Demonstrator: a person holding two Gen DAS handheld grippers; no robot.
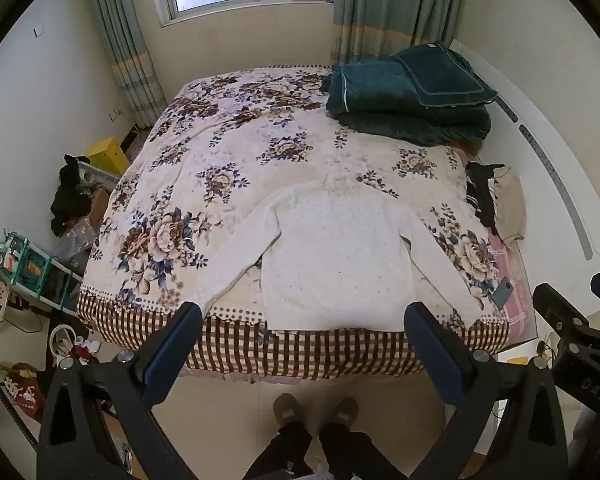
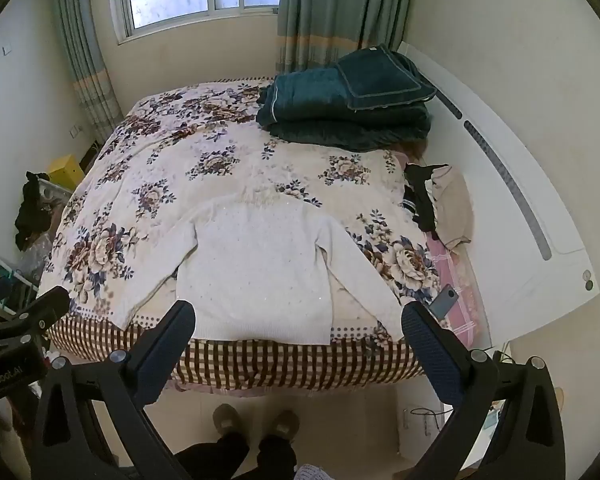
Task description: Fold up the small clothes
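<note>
A plush floral bedspread point(image 1: 228, 152) with a checked hem covers the bed, folded teal velvet quilts point(image 1: 404, 100) at its two o'clock corner. My white knit sweater point(image 1: 336, 256) lies flat, sleeves splayed, at six o'clock. My left gripper point(image 1: 304, 330) and right gripper point(image 2: 298, 328) both gape wide, empty.

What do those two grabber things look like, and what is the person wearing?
Each grabber, the left gripper and the right gripper, is a black frame with silver bolts and two fingers with bumpy dark blue pads. White lettering marks the casings. The person wears dark trousers and grey-brown slippers.

Person point(image 1: 312, 436) cut off (legs only).
</note>
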